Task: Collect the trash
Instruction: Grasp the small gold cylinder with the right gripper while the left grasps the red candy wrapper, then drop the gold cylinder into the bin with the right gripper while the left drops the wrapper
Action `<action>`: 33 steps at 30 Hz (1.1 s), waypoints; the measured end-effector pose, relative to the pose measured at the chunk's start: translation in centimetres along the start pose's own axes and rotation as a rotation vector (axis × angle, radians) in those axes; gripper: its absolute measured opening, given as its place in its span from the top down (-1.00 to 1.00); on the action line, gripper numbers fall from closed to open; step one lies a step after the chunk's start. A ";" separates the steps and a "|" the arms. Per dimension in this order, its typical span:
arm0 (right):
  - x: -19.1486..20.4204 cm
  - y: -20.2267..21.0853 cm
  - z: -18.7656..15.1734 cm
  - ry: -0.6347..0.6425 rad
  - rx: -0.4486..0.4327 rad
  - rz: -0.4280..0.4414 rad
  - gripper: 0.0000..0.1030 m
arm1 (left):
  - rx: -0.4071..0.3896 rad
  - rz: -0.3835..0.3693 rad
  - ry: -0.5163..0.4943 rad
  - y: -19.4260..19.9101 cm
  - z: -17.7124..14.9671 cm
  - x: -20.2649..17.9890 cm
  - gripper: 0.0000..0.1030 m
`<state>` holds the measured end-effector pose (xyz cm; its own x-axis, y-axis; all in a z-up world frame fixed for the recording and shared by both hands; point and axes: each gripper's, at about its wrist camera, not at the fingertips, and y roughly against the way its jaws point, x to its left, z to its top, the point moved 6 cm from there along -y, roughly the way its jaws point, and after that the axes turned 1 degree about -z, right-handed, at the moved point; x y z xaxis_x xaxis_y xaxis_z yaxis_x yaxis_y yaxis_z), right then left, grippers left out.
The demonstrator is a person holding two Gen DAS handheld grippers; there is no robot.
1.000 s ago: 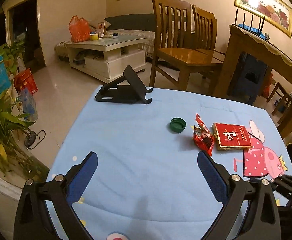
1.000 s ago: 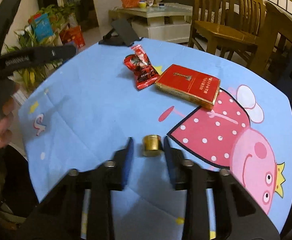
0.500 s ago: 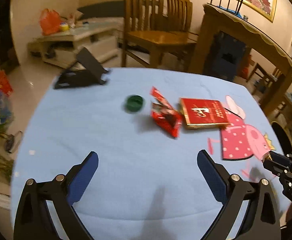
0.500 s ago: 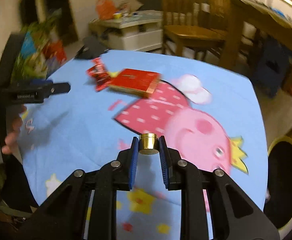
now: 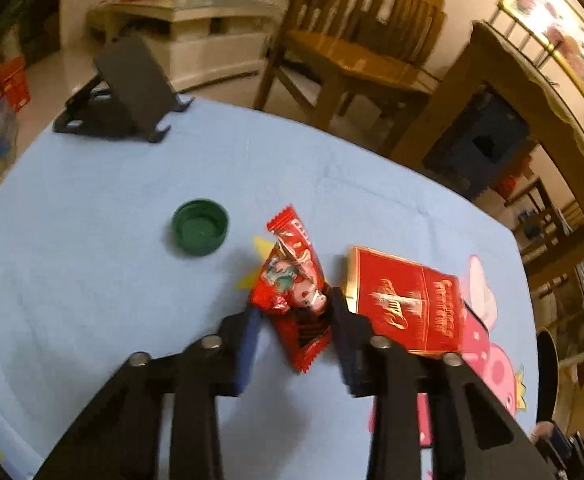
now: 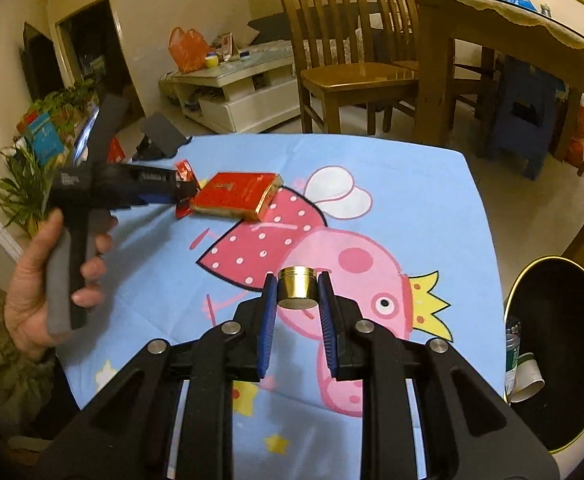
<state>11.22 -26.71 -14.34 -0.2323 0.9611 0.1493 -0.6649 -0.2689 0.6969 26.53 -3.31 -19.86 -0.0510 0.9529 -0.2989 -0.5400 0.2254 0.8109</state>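
L: left gripper [image 5: 294, 320] jaws just closing around crinkled red foil snack wrapper [image 5: 294, 284], pads at its sides | R: right gripper [image 6: 298, 300] clamps short gold metal cap [image 6: 297, 286] | risk: wrapper may slip; flat red-gold cardboard box [image 5: 406, 306] just right may snag | text: unreadable

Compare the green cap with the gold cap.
The green cap lies on the blue cloth, open side up, untouched; the gold cap is clamped in the right tool, off the cloth. The green cap looks wide, shallow and matte; the gold cap taller and shiny. Both are small round caps.
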 end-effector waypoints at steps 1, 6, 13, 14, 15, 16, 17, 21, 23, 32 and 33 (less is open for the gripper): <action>-0.2 0.2 0.1 -0.009 -0.005 0.001 0.60 | -0.003 0.012 -0.002 0.0 0.0 0.1 0.49; -1.6 1.3 0.5 -0.060 -0.032 0.015 0.60 | -0.008 0.022 0.028 0.8 -0.7 1.3 0.62; -2.7 1.9 0.7 -0.096 -0.051 0.016 0.59 | -0.020 -0.086 0.005 4.0 -3.7 1.9 0.63; -2.9 2.0 0.6 -0.098 -0.055 0.010 0.60 | -0.030 -0.100 -0.012 4.9 -4.2 1.7 0.63; -3.1 2.1 0.6 -0.099 -0.057 0.004 0.60 | -0.042 -0.098 -0.029 5.5 -4.4 1.4 0.63; -3.3 2.2 0.5 -0.100 -0.059 -0.008 0.60 | -0.057 -0.089 -0.054 6.4 -4.7 1.0 0.63; -3.7 2.3 0.4 -0.102 -0.061 -0.020 0.60 | -0.068 -0.086 -0.069 6.9 -4.9 0.6 0.63; -5.4 3.0 0.0 -0.134 -0.070 -0.050 0.60 | -0.107 -0.111 -0.155 9.4 -5.8 -2.5 0.62; -6.9 3.7 -0.2 -0.170 -0.084 -0.059 0.60 | -0.116 -0.111 -0.200 10.0 -6.3 -4.5 0.62; -11.9 5.2 -2.5 -0.249 -0.065 -0.122 0.60 | -0.090 -0.154 -0.393 9.5 -10.4 -14.6 0.61; -12.9 5.8 -2.6 -0.268 -0.077 -0.142 0.60 | -0.086 -0.164 -0.416 9.3 -10.9 -15.9 0.61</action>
<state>8.52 -40.78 -14.01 0.0551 0.9689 0.2413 -0.7312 -0.1254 0.6706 13.15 -18.53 -13.02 0.3730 0.9106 -0.1781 -0.5817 0.3790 0.7197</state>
